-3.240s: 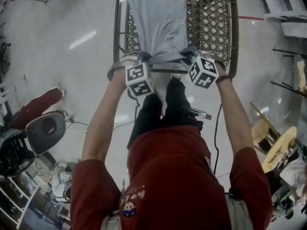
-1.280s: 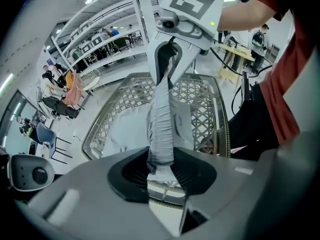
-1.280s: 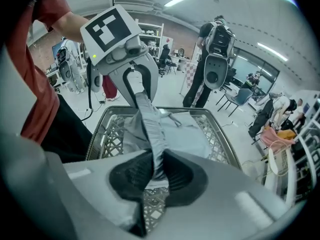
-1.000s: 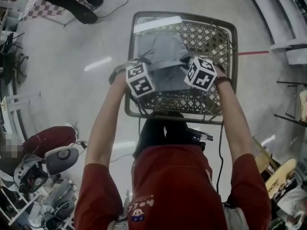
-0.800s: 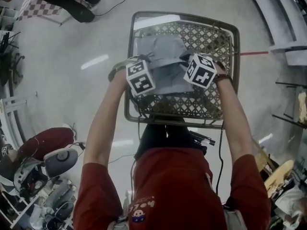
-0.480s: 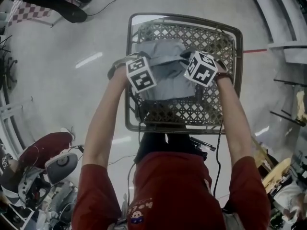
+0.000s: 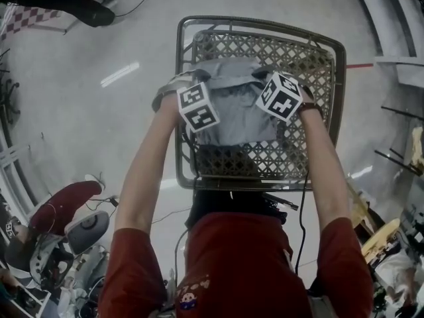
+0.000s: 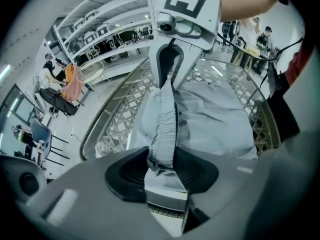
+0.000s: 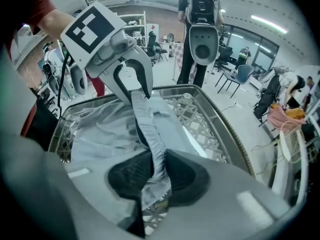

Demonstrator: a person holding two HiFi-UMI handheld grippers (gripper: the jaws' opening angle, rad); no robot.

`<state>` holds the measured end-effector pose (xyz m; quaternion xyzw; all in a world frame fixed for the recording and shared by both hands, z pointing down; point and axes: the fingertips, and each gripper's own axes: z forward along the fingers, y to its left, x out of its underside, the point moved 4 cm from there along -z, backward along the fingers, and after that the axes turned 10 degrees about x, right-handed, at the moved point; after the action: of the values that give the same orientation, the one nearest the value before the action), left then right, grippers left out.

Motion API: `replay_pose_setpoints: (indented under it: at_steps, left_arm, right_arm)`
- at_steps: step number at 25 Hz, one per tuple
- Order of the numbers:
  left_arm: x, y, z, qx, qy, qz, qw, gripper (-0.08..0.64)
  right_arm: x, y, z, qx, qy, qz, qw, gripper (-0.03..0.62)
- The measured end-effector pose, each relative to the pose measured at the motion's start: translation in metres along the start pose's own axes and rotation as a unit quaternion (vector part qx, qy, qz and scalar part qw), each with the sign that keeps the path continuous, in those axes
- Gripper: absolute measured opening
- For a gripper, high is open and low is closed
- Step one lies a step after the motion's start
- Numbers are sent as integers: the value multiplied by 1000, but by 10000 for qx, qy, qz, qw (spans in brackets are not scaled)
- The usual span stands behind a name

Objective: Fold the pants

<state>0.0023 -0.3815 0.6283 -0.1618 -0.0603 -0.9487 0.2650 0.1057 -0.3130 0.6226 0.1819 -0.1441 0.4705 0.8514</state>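
On the lattice counter (image 7: 301,55), we find the pants (image 7: 235,114) lying flat. The left claw (image 8: 162,165) and right claw (image 9: 157,176) each pinch the waistband edge. Both claws have just been opening, with cloth between the pads. We judge a fold is being set down. Next, release fully and lift clear without dragging the cloth.

The head view looks steeply down on the lattice table (image 7: 311,52). The two gripper views sit close above it, facing each other across the shared pants (image 7: 235,116).
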Motion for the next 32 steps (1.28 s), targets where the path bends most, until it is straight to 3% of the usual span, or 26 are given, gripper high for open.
replay_pose_setpoints:
  at_steps: [8,16,27,32]
  left_arm:
    - [1,19,-1,-720,-147,-15,9973,192]
    - [0,39,2,-1160,-241,-60,9929,192]
    - [0,39,-8,-931,-440,-109,9946,193]
    - [5,48,-21,-1031,-460,-187,9934,193]
  right_arm:
    - [2,-10,11,582,-125,-176,9981,100]
    - [-2,-24,19,937,-250,-191,9951,114]
    - [-4,-37,36,740,-97,173,9971,114]
    - [-6,-39,38,759,-117,204,9968,114]
